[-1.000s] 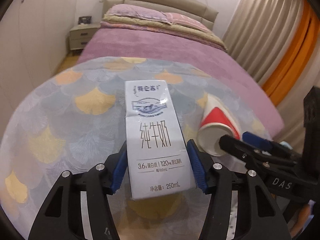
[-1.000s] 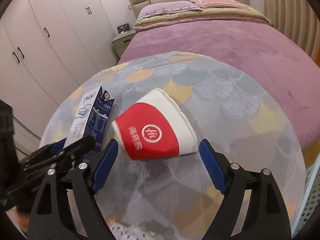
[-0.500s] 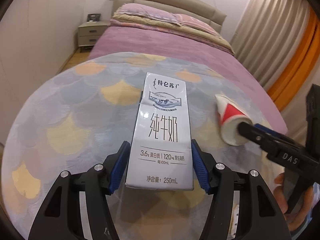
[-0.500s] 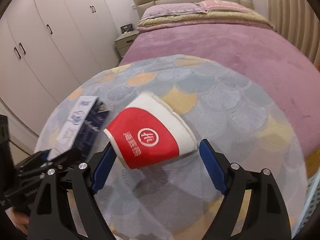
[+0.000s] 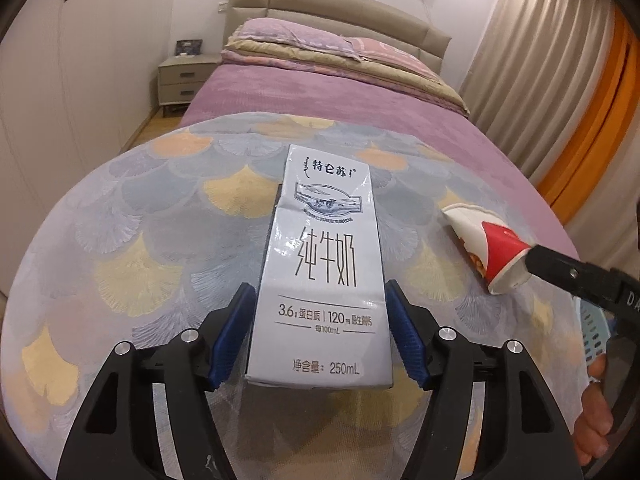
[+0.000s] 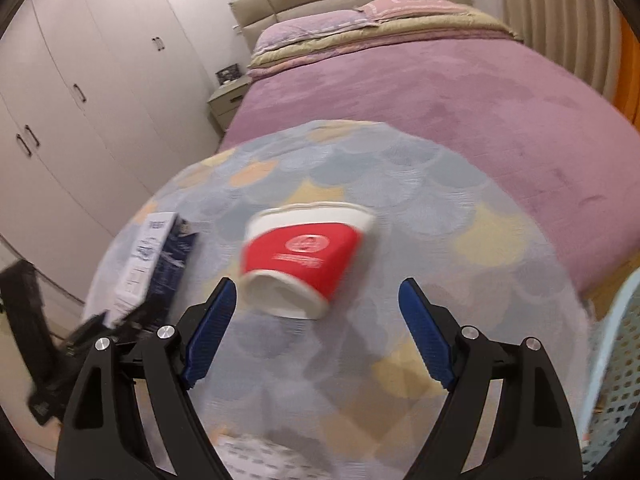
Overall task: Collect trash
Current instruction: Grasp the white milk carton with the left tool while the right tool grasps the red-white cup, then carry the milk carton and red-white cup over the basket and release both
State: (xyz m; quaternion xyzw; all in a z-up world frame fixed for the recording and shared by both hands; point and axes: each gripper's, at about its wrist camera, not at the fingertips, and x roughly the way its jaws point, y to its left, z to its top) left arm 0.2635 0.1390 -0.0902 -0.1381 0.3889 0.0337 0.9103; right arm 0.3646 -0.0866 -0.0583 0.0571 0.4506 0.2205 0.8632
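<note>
Left gripper (image 5: 320, 336) stays clenched on the carton (image 5: 322, 276), centre frame. The cup (image 6: 306, 258) has rotated base-first toward the right gripper (image 6: 316, 330), whose fingers remain spread, cup's side against the left one. Both lifted off the bench (image 5: 132, 240); cup not yet secured.

Even, warm indoor light on both my feeds; source not visible. Left wrist view sharp, faint glare on the milk carton (image 5: 320, 276). Right wrist view motion-blurred, paper cup (image 6: 304, 260) smeared. Heavy fisheye bending, dark vignette at corners.
</note>
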